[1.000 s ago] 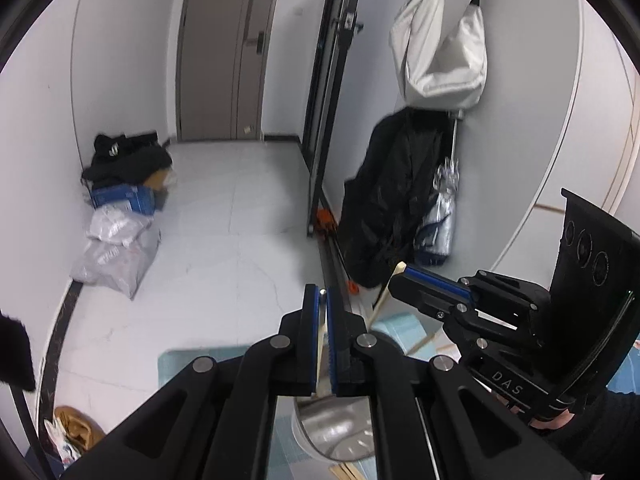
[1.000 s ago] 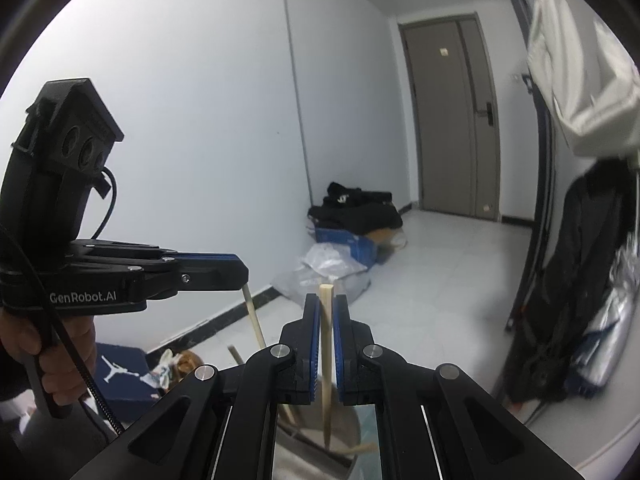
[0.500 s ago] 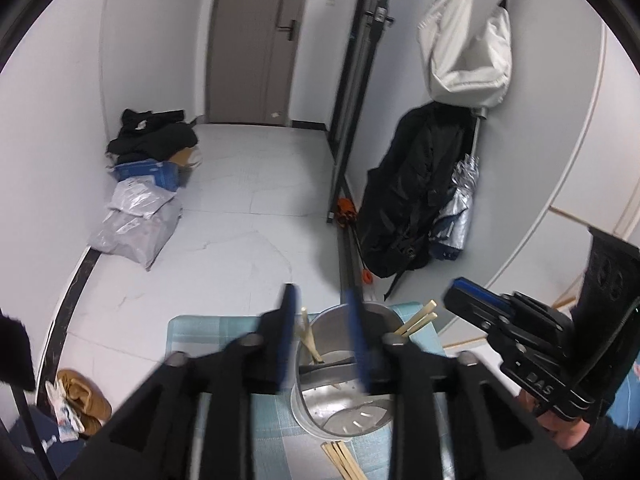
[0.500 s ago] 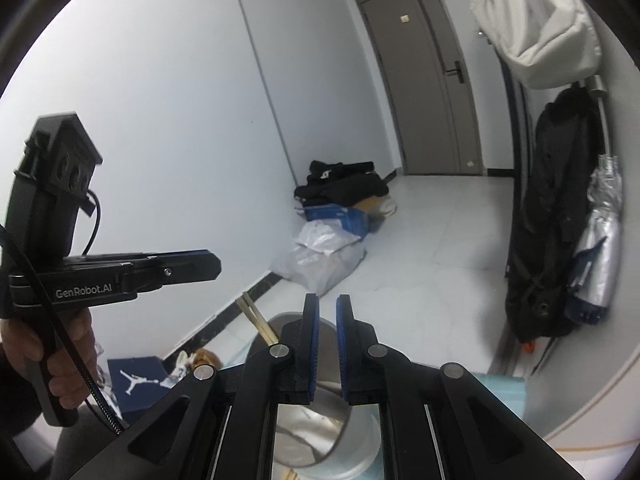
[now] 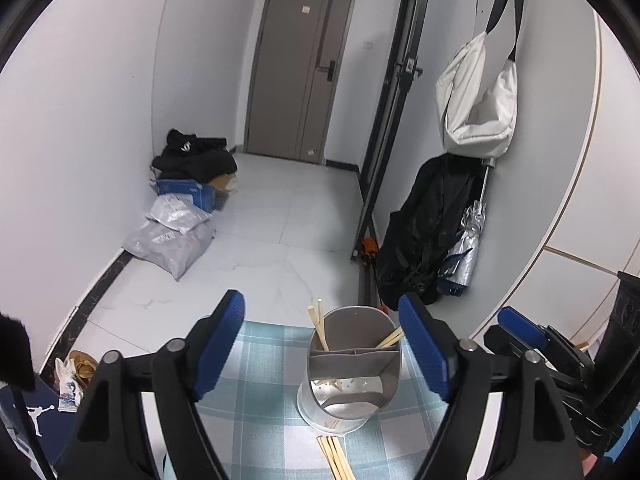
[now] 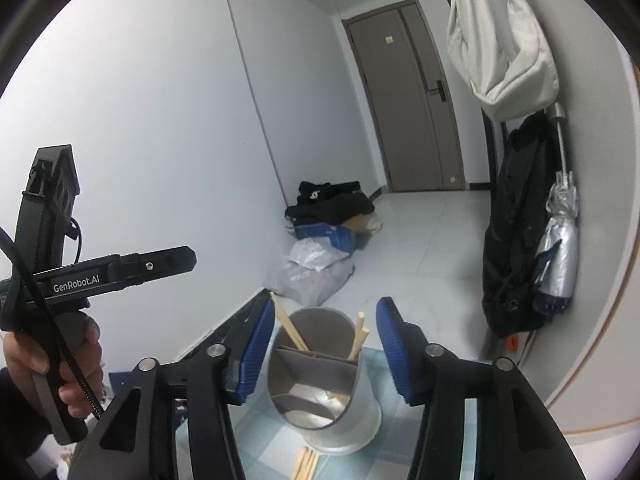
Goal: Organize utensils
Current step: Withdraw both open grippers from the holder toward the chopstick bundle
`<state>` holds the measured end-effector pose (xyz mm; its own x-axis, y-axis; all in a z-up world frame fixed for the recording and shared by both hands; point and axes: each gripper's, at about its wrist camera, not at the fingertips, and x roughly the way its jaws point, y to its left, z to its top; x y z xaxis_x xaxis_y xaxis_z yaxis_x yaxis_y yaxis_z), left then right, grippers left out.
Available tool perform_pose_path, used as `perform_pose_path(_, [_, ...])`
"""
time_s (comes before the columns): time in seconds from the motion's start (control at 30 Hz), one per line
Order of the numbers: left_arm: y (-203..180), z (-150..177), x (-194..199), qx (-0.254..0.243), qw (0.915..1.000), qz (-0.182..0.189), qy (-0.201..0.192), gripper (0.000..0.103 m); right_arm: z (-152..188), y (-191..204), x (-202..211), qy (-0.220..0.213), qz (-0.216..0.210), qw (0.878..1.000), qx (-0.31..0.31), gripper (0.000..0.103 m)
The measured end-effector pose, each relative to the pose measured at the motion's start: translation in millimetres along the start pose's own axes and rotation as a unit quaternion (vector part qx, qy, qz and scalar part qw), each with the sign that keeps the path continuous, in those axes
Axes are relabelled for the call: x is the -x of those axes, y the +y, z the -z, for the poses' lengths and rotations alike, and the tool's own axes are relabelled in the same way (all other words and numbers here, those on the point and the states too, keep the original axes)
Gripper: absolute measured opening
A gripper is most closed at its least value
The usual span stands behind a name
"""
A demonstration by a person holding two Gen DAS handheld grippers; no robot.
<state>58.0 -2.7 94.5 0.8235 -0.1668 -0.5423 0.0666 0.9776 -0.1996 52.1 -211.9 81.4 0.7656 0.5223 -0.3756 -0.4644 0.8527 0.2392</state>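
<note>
standing upright on the checked tablecloth (image 5: 256,396) is a metal utensil holder (image 5: 352,364) with inner dividers, framed between both sets of blue pads. chopsticks in holder (image 5: 318,328) lean in the far compartments, one pair left, one pair right (image 6: 358,336). loose chopsticks (image 5: 334,456) lie flat on the cloth just in front of the holder's base. left gripper (image 5: 322,344) jaws spread wide, nothing held. right gripper (image 6: 326,348) jaws also spread wide, empty, the holder showing in the gap between them. beyond the table edge: white tile floor (image 5: 280,232), grey parcel bags (image 5: 172,236), brown door (image 5: 300,68), black coat and silver umbrella (image 5: 464,248) on the right wall.
</note>
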Motion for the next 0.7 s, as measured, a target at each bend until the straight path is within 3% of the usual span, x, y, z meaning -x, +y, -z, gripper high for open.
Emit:
perform_pose_path(0.33, [-7, 20, 37, -0.008, 0.9987, -0.021, -0.046, 0.094, 12, 23, 40, -0.022, 0.014, 1.0, 0.008, 0.075])
perform_pose_path(0.57, [-4, 41, 48, -0.008, 0.9978, -0.03, -0.059, 0.099, 32, 35, 52, -0.017, 0.024, 1.0, 0.005, 0.078])
perform_pose_path(0.7, [0, 54, 49, -0.005, 0.9959, -0.057, -0.069, 0.101, 43, 40, 57, -0.018, 0.034, 0.999, 0.003, 0.085])
